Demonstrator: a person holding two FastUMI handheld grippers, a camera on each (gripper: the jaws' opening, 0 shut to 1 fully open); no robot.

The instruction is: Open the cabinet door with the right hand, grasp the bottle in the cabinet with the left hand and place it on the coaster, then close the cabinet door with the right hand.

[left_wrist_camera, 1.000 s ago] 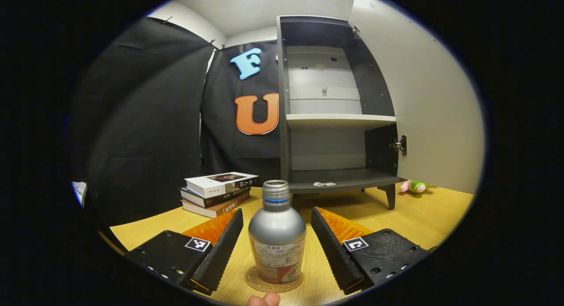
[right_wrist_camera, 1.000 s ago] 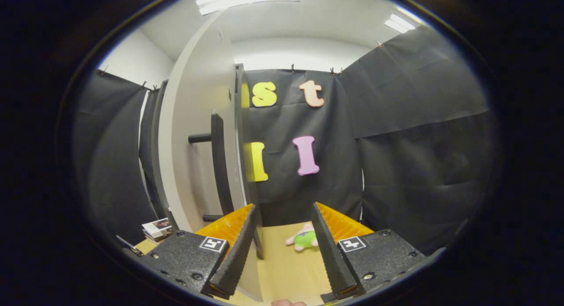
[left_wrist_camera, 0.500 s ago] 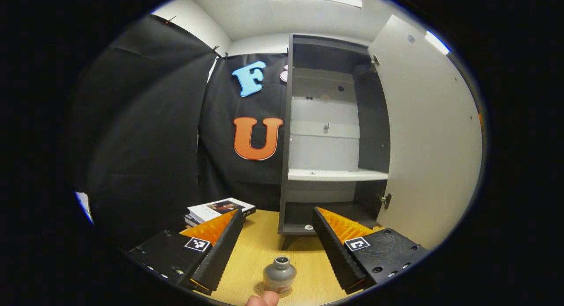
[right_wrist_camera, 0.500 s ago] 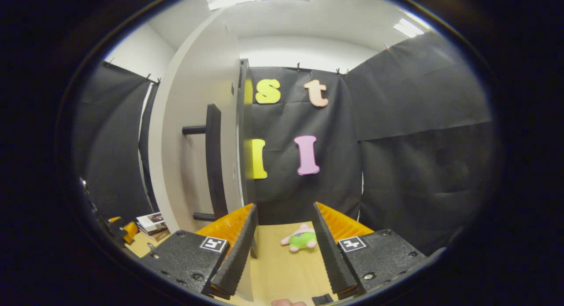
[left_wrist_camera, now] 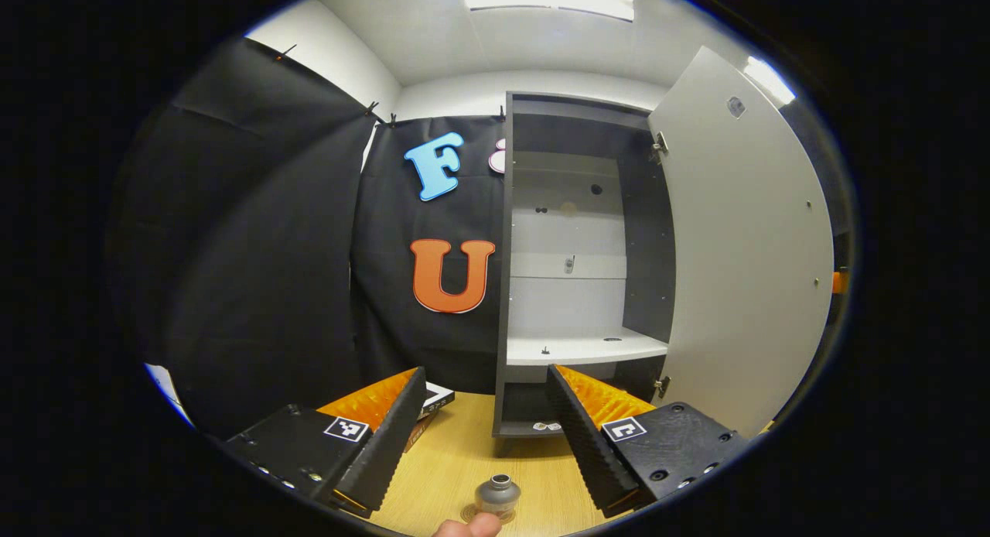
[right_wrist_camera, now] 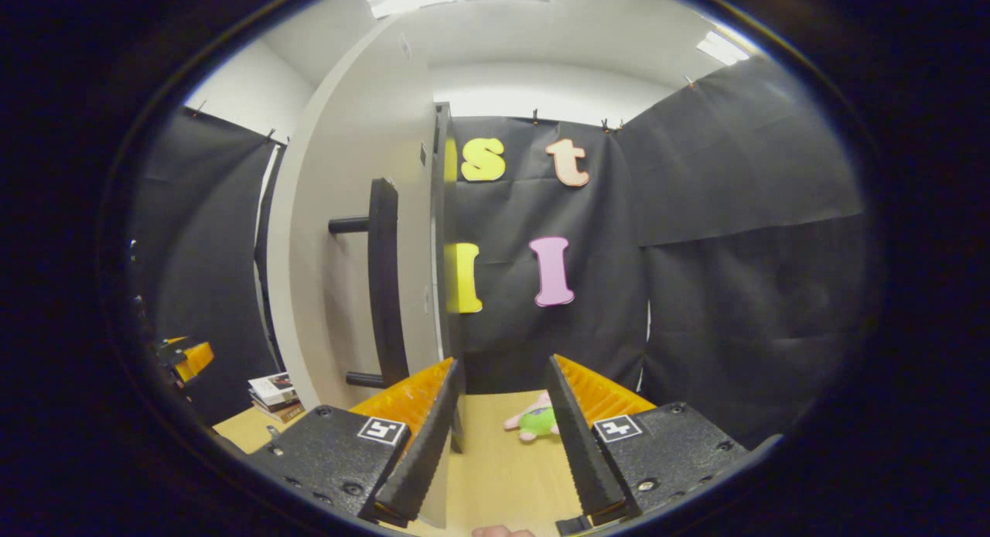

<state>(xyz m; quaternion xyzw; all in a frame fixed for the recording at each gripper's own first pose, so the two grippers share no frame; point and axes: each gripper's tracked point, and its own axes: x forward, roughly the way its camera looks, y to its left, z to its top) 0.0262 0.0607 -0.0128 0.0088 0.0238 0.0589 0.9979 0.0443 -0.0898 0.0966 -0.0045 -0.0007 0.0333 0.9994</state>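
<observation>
Standing open, the cabinet door (right_wrist_camera: pixel 352 235) is rising just left of the wide, empty right gripper (right_wrist_camera: pixel 499 436), its upright handle (right_wrist_camera: pixel 384 282) seemingly nearest; left gripper (left_wrist_camera: pixel 483 436) gaping too

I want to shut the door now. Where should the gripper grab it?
Probably the handle, the upright bar held off the door on two posts. The right gripper is open; bring it in from the front, one finger on each side of the bar's middle.
</observation>
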